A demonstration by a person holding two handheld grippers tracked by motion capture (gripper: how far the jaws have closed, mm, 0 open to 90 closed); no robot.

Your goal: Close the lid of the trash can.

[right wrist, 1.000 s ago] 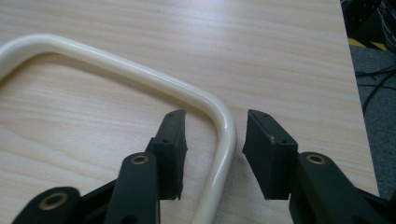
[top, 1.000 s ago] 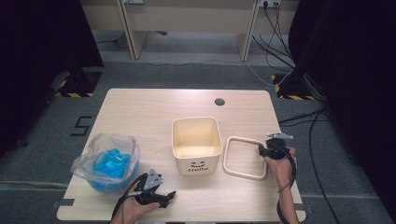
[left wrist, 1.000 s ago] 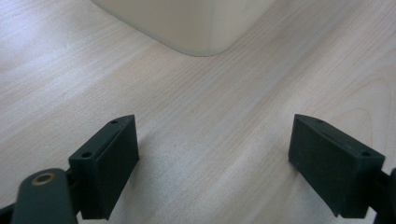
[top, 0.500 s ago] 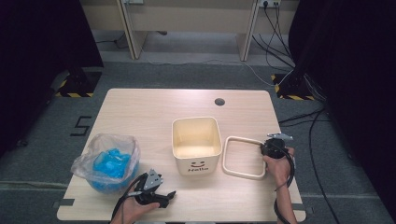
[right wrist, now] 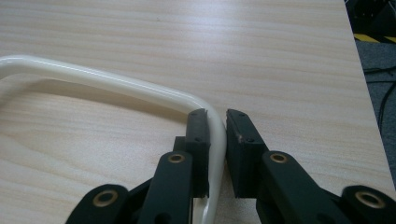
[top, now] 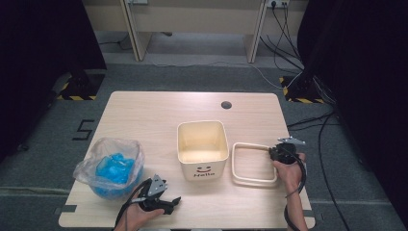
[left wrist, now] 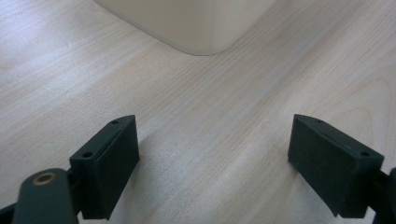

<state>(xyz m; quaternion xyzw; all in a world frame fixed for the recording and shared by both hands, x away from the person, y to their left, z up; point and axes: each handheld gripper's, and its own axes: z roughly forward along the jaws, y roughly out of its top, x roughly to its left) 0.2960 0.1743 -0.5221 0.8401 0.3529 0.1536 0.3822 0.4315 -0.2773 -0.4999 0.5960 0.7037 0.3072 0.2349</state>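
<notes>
Your left gripper (top: 166, 202) rests at the table's (top: 144, 110) near edge, jaws spread wide over bare wood. Your right gripper (right wrist: 216, 122) is clamped on the near right corner of the cream rectangular ring (right wrist: 116, 85), which lies flat just beside the cream "Hello" bin (top: 202, 149). Left of the bin sits a bag-lined blue container (top: 111, 168).
</notes>
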